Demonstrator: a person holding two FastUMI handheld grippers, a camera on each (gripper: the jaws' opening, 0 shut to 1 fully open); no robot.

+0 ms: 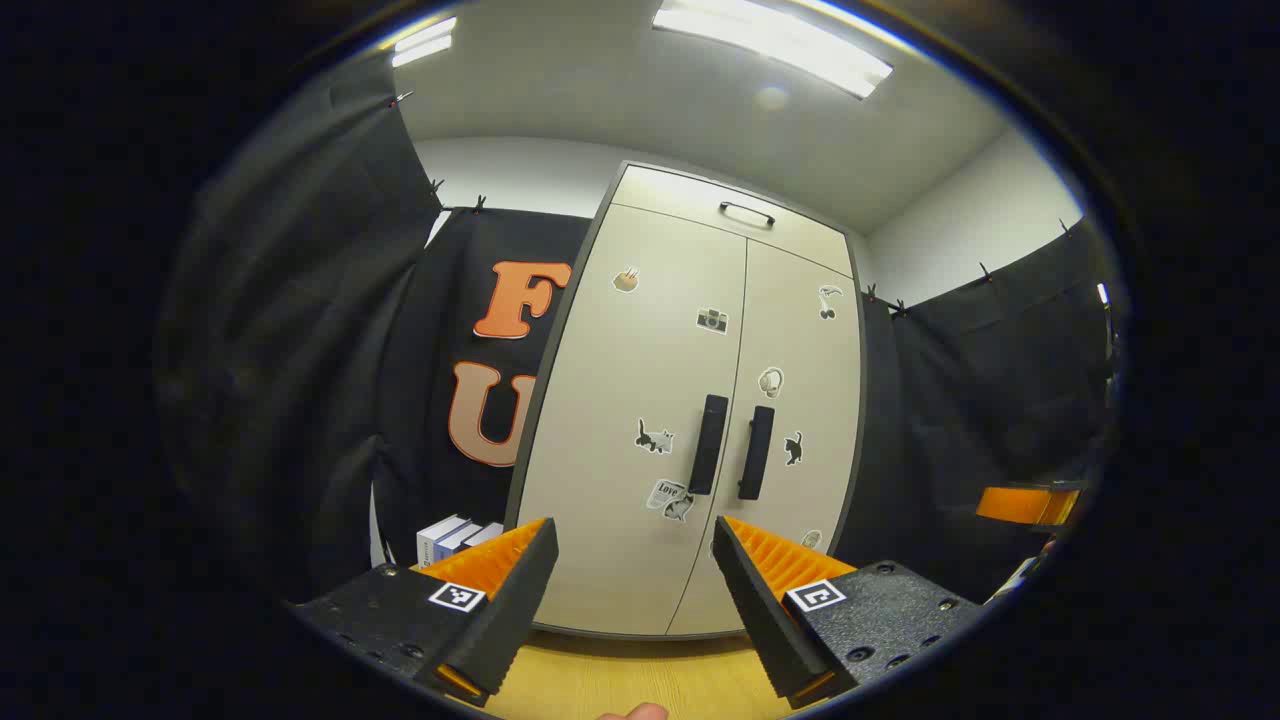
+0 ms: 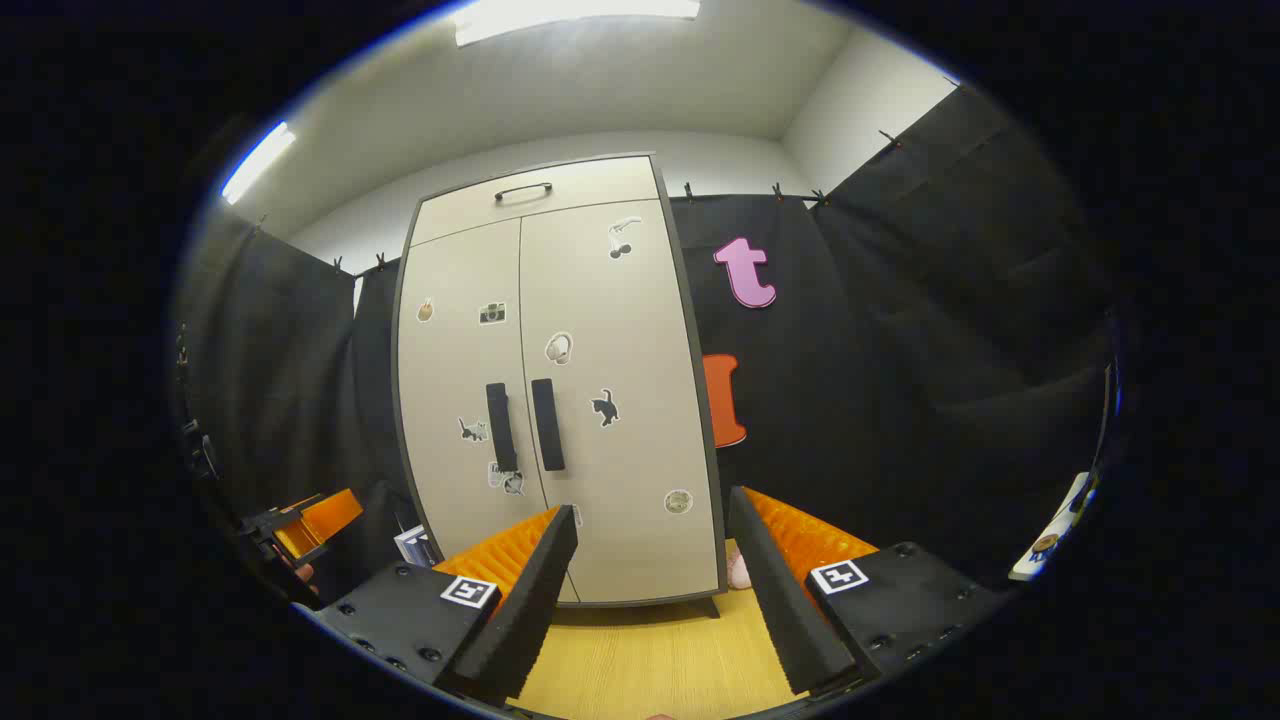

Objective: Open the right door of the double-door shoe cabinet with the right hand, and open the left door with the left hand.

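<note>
A beige shoe cabinet (image 1: 640, 400) (image 2: 600, 330) stands ahead with both doors closed and stickers on them. Two black vertical handles sit side by side at the middle seam: the left door handle (image 1: 708, 443) (image 2: 500, 426) and the right door handle (image 1: 756, 452) (image 2: 547, 424). My left gripper (image 1: 635, 545) is open, well short of the cabinet, fingers framing the lower doors. My right gripper (image 2: 652, 530) is open too, held back from the cabinet and pointing at its lower right part. The right gripper (image 1: 1025, 505) also appears far right in the left gripper view, the left gripper (image 2: 310, 525) at lower left in the right gripper view.
A top drawer with a black handle (image 1: 746, 213) (image 2: 522, 190) caps the cabinet. The floor is yellow wood (image 1: 640, 675) (image 2: 655, 650). White boxes (image 1: 455, 538) lie at the cabinet's left foot. A small pink object (image 2: 738, 570) sits at its right foot.
</note>
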